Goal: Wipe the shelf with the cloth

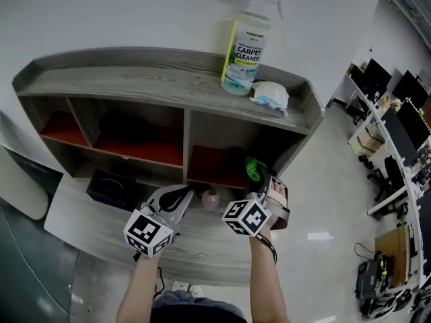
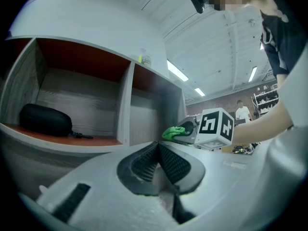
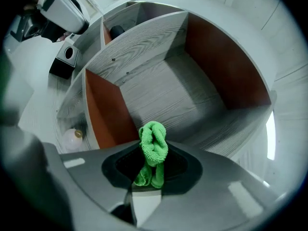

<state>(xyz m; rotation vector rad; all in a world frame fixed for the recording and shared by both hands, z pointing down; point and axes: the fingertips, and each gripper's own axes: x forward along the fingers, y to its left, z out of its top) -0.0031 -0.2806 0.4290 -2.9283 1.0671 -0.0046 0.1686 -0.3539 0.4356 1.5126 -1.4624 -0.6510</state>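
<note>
The grey wooden shelf [image 1: 135, 79] has open compartments with red back panels. My right gripper [image 1: 260, 178] is shut on a bunched green cloth [image 1: 254, 167], held just in front of the right-hand compartment. In the right gripper view the cloth [image 3: 153, 144] sticks up between the jaws, facing that compartment's grey floor [image 3: 178, 90] without touching it. My left gripper [image 1: 178, 195] hovers to the left over the lower ledge, its pads [image 2: 175, 165] pressed together on nothing. The left gripper view also catches the cloth [image 2: 174, 133].
A carpet-cleaner spray bottle [image 1: 244, 49] and a white-and-blue packet [image 1: 271, 97] stand on the shelf top. A black case [image 2: 44, 120] lies in the middle compartment. A black box [image 1: 111, 188] and a small pale bottle [image 1: 210, 197] sit on the lower ledge.
</note>
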